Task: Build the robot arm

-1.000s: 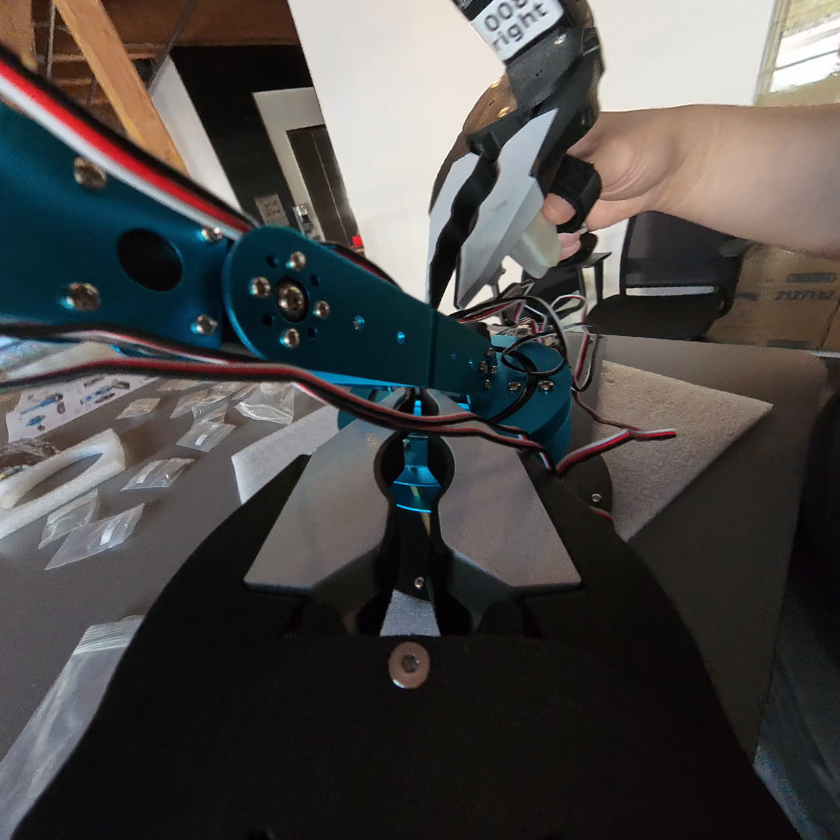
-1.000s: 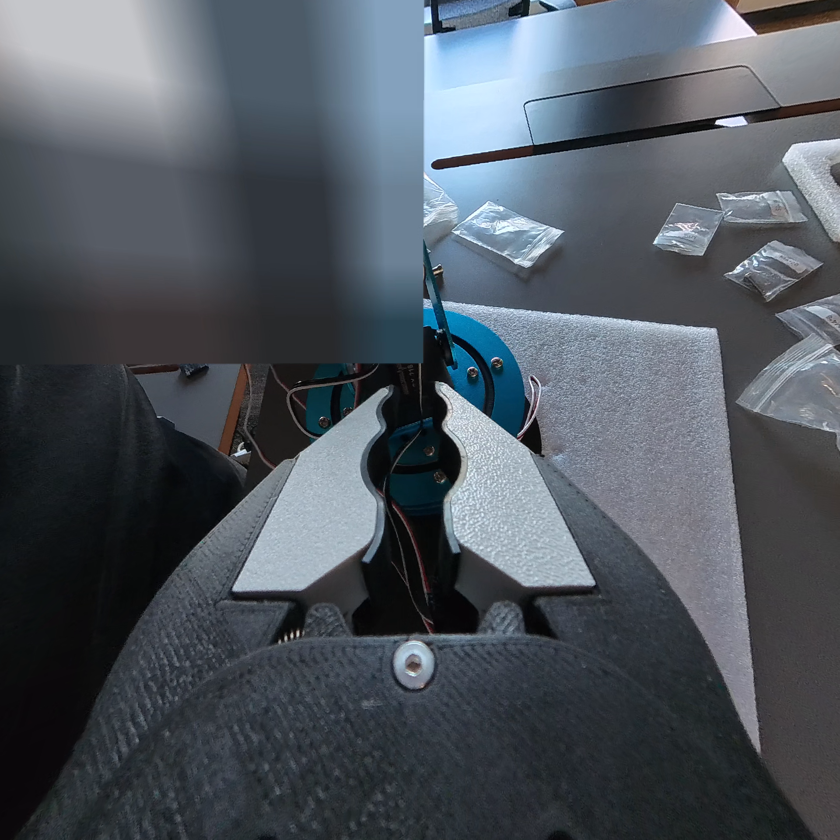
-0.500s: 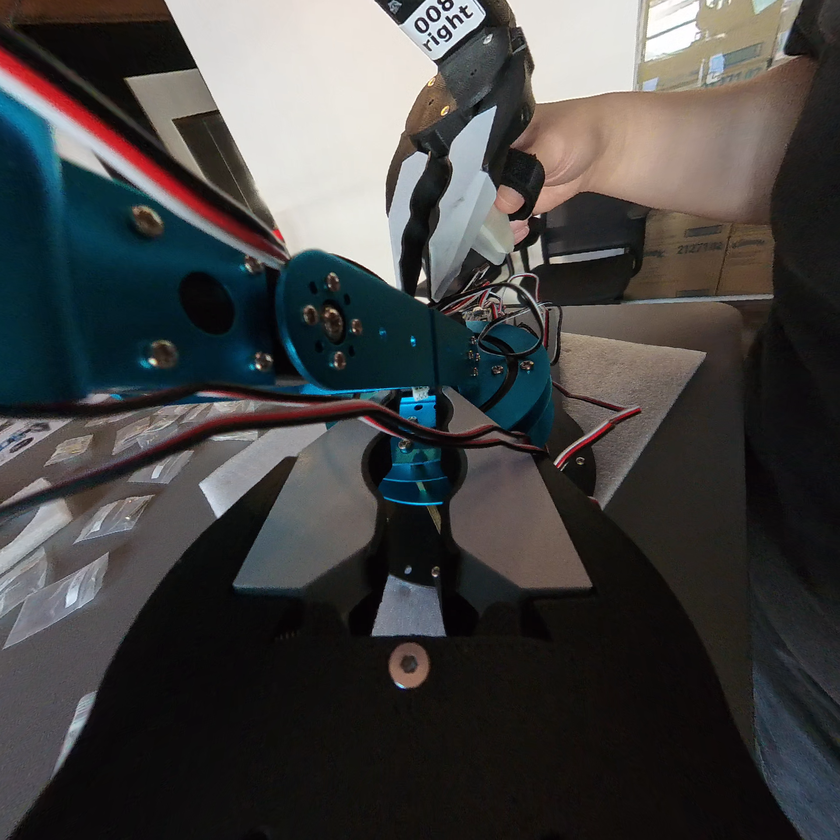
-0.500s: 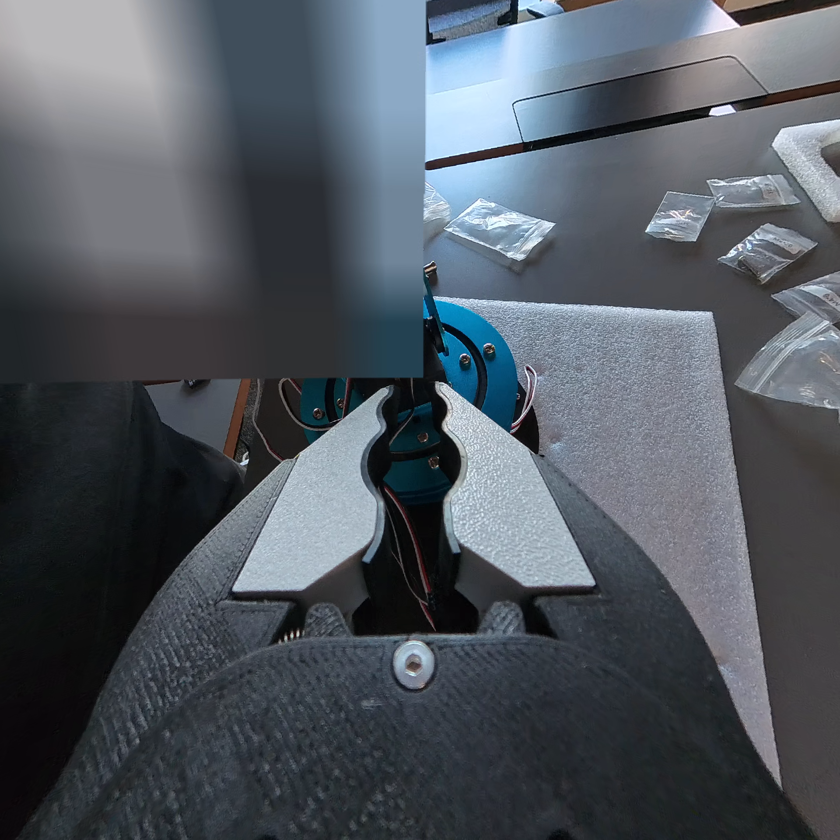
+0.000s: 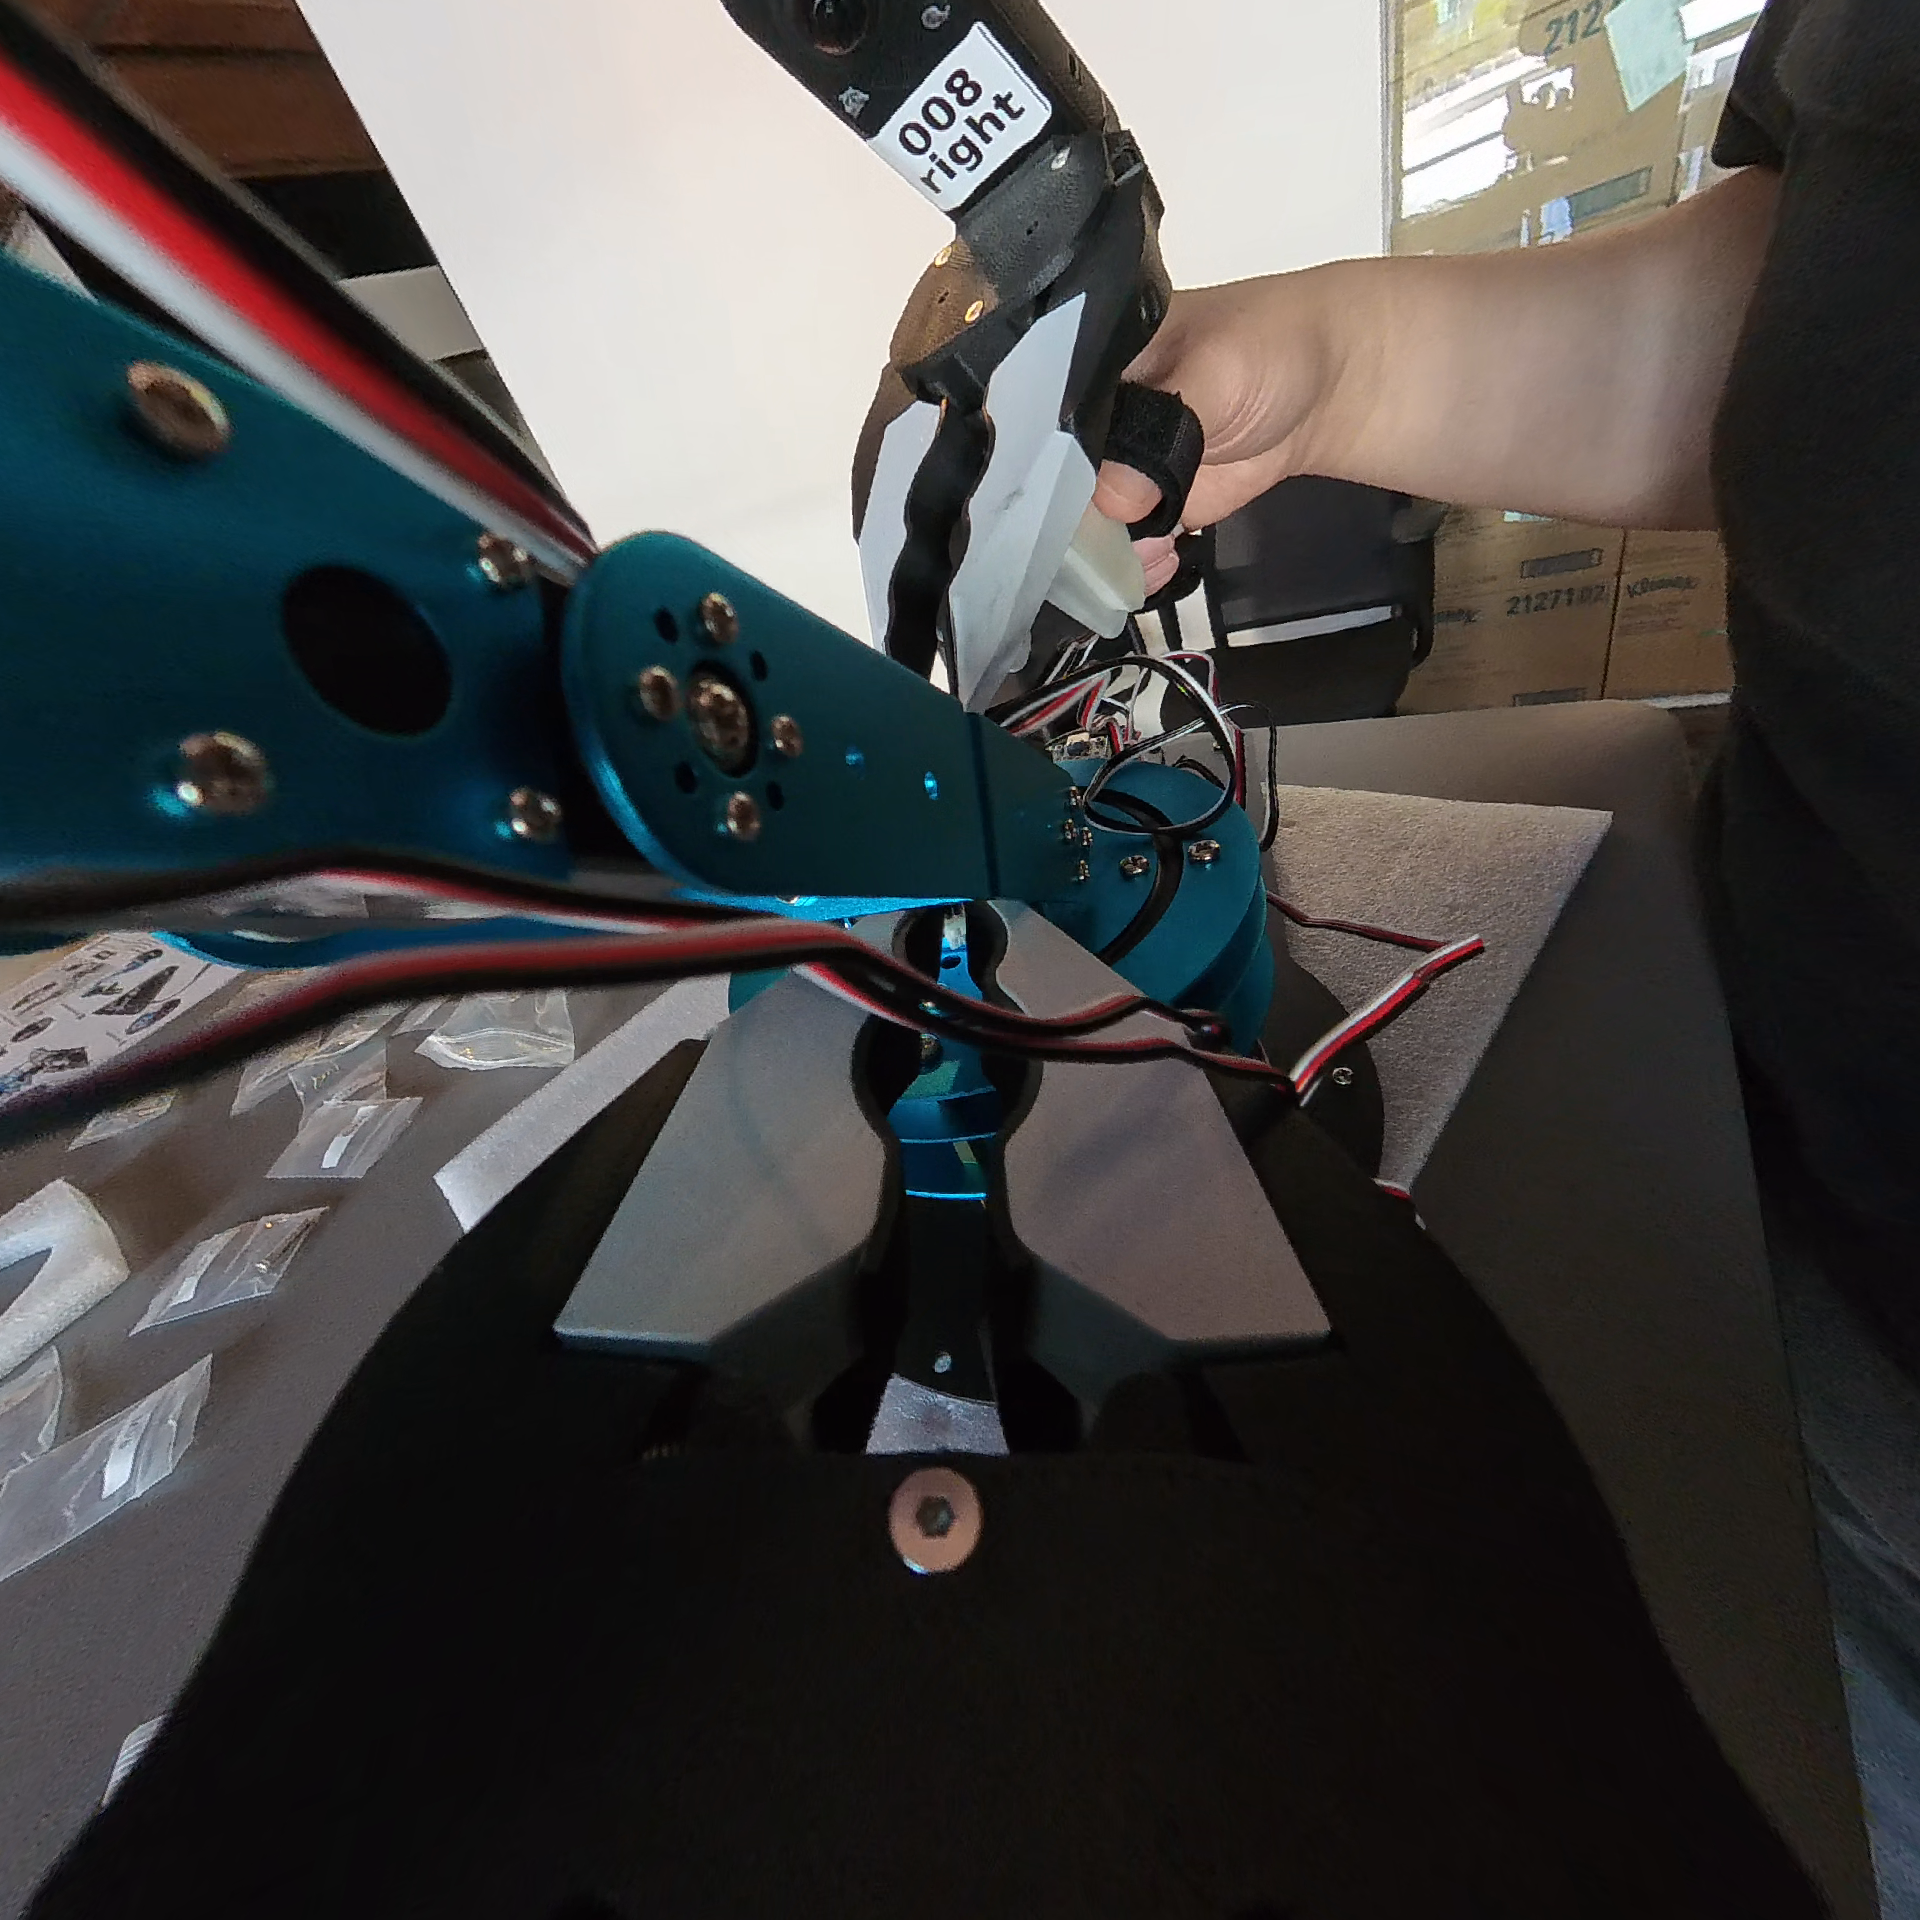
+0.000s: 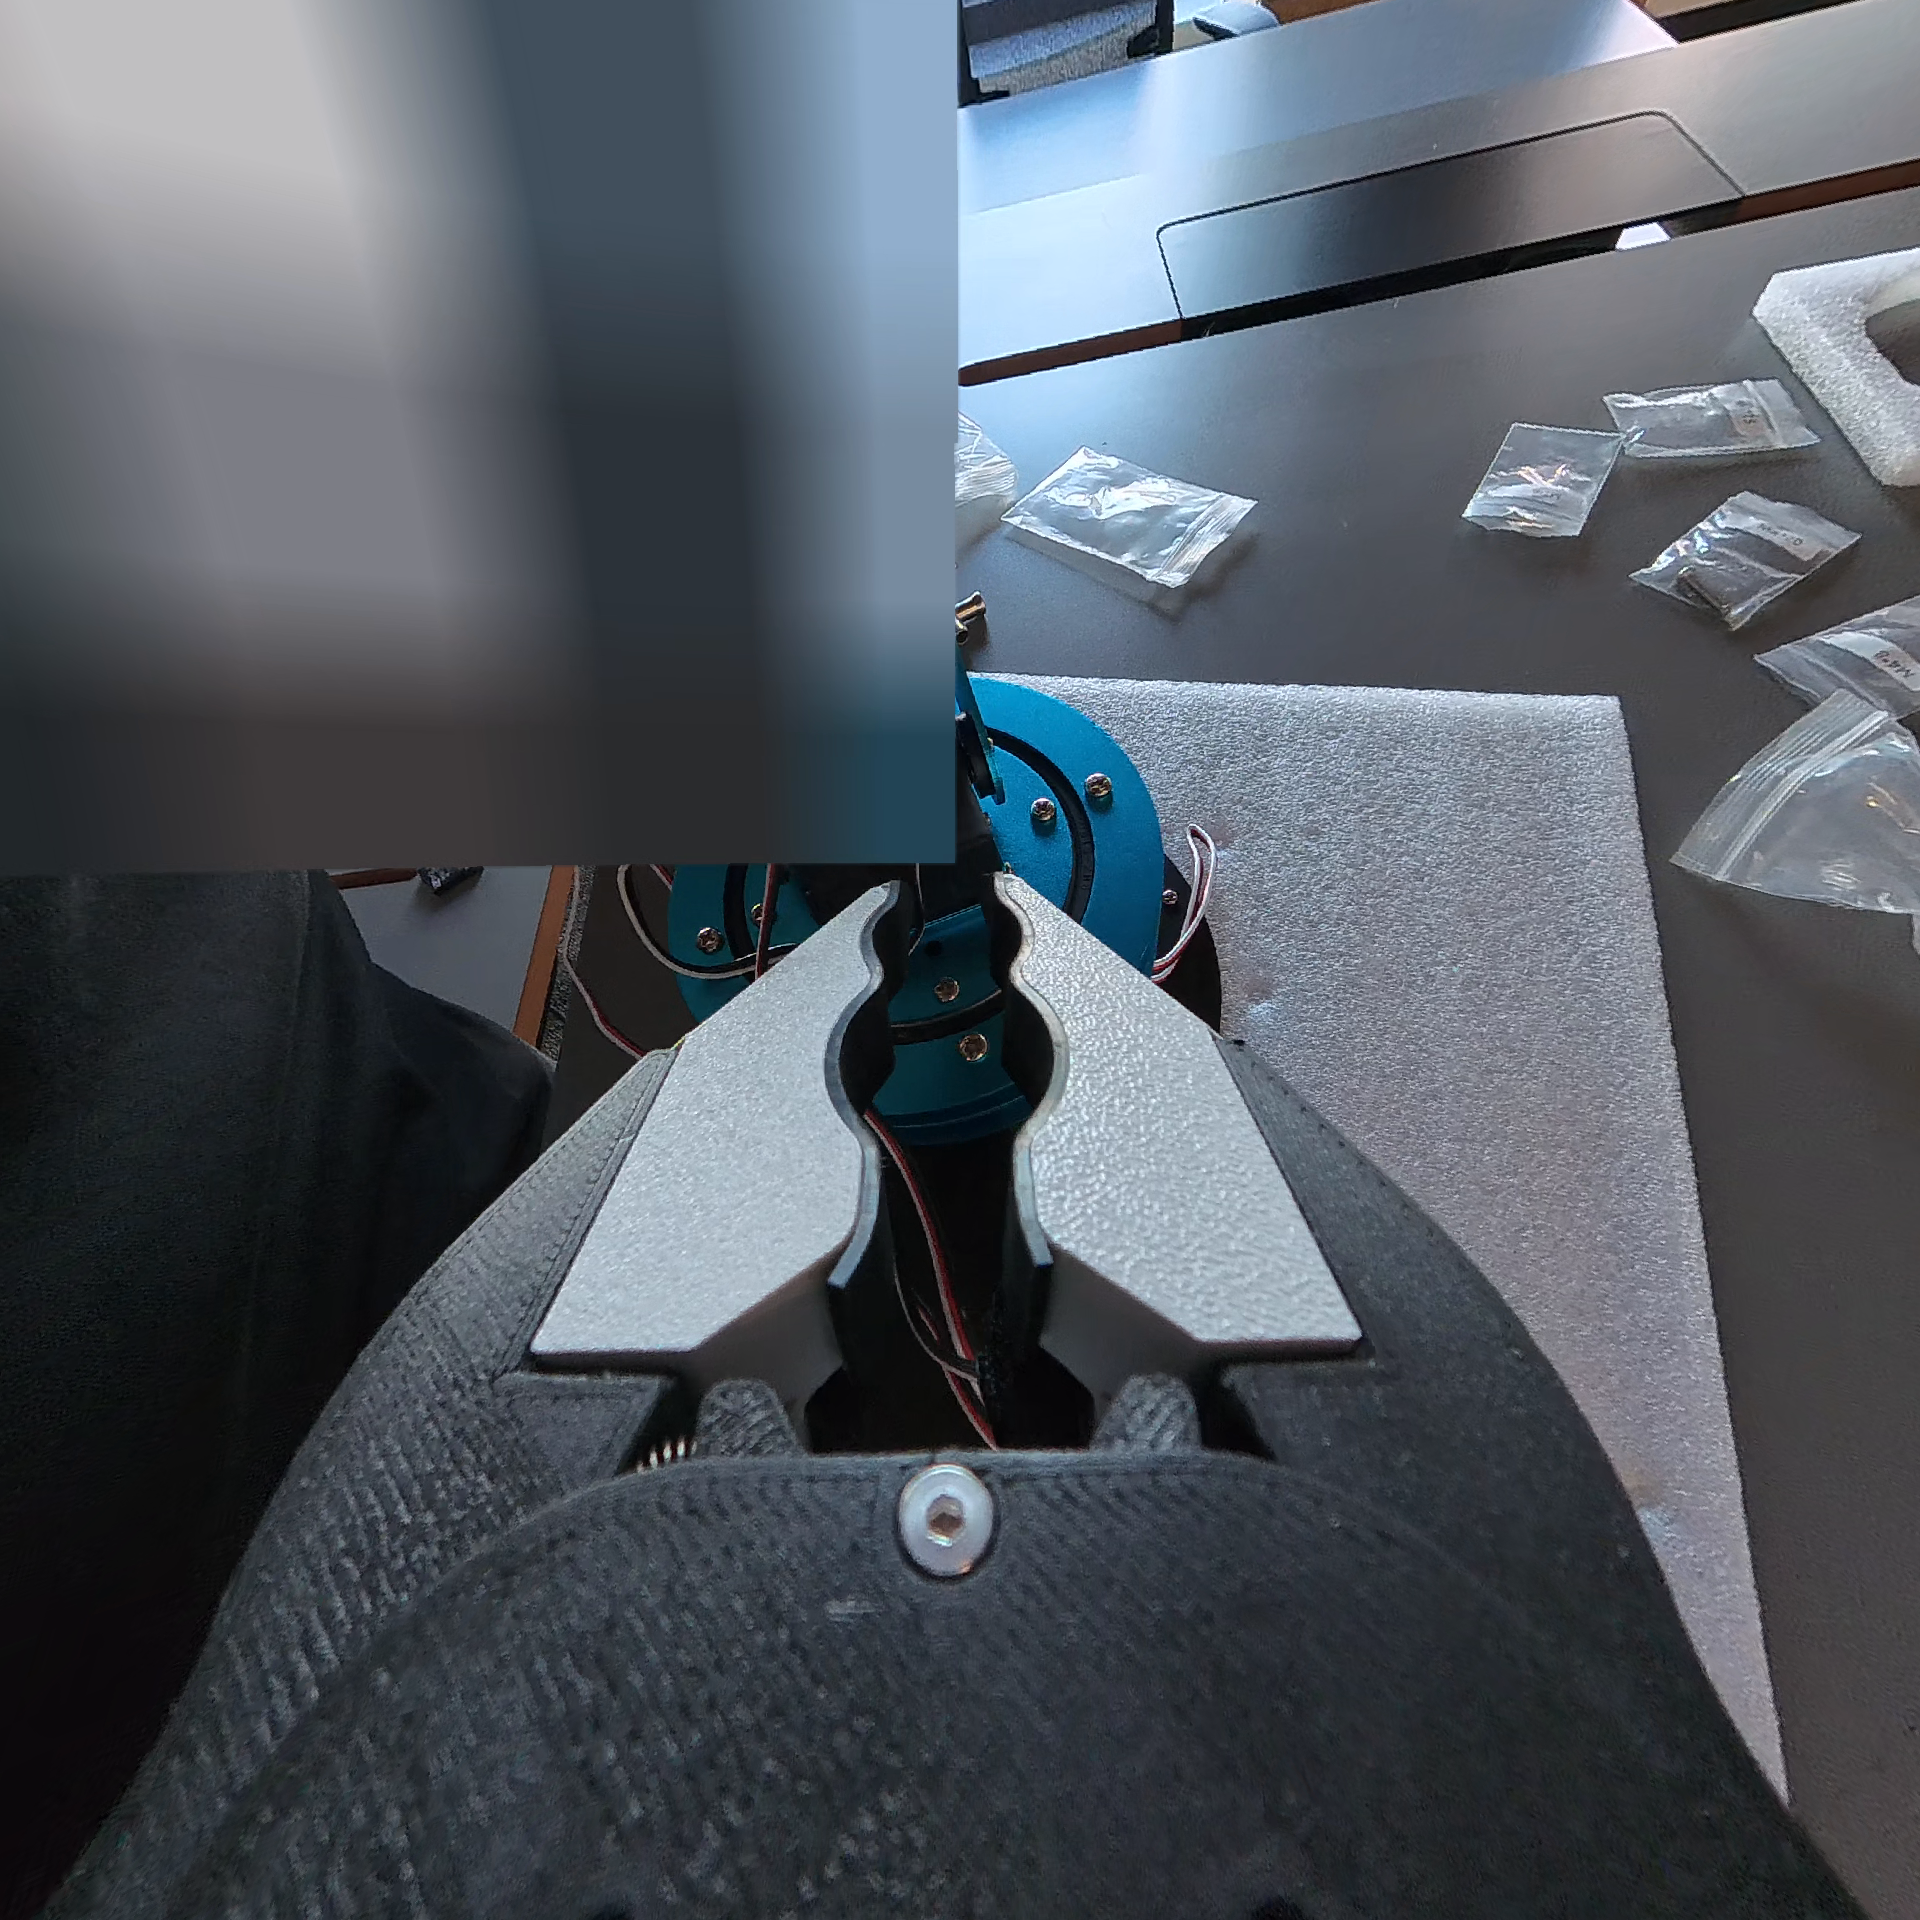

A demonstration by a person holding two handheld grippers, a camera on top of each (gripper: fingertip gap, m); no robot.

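A blue metal robot-arm kit stands on a round blue base [image 6: 1049, 831] with a black bottom plate. Its arm link [image 5: 790, 748] reaches toward the upper left in the left wrist view, trailing red, white and black servo wires [image 5: 1382, 966]. My left gripper [image 5: 948, 914] is low at the base, shut on the blue base column [image 5: 940, 1143]. My right gripper [image 6: 945, 894] points down onto the base top from above, and a wire strand [image 6: 925, 1226] runs between its nearly closed fingers. It also shows in the left wrist view [image 5: 940, 665], held by a hand [image 5: 1236, 416].
The kit sits on a white foam sheet [image 6: 1403, 987] on a dark table [image 6: 1403, 343]. Several small clear parts bags [image 6: 1127, 514] lie beyond it, with a white foam block [image 6: 1839, 343] at the far right. A person in dark clothes [image 5: 1829, 727] stands close on the right. The tips of one gripper are about 6 cm away from the tips of the other.
The left wrist view has turned a little right, bringing the person's torso into view. The right gripper has drifted slightly closer to the base. Both jaws keep the same gap.
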